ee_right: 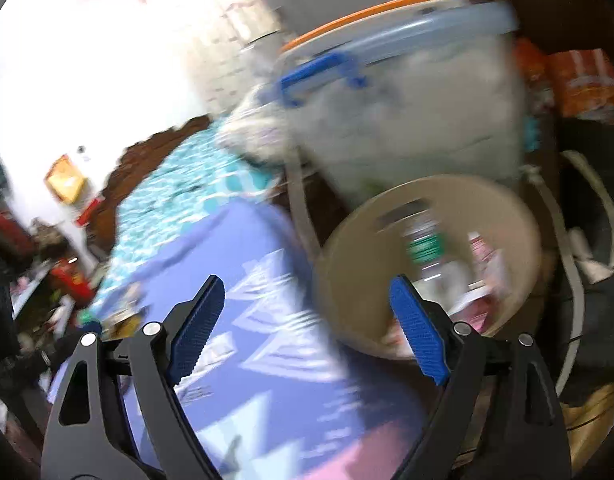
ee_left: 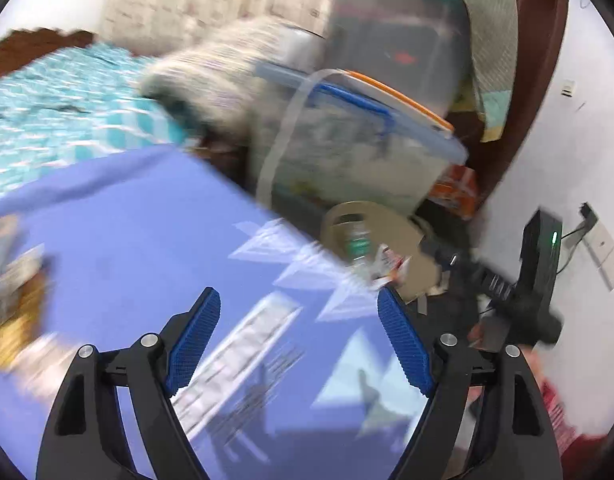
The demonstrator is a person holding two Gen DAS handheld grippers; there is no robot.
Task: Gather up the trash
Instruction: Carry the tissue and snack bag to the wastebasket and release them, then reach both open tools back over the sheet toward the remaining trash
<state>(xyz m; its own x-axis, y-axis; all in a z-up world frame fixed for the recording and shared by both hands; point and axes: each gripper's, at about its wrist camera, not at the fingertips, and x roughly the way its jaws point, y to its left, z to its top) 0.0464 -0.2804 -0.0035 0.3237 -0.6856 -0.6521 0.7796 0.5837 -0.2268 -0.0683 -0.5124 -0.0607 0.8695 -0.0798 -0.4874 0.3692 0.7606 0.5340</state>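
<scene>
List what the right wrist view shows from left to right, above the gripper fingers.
Red clutter on the floor → teal patterned bedspread → purple printed mat → beige bin holding a green-labelled bottle and wrappers → orange packaging at far right. All is motion-blurred.

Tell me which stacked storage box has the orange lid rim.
The upper box, blurred and dark in the left wrist view. Its orange rim sits directly on the lower box, whose lid and handle are blue.
</scene>
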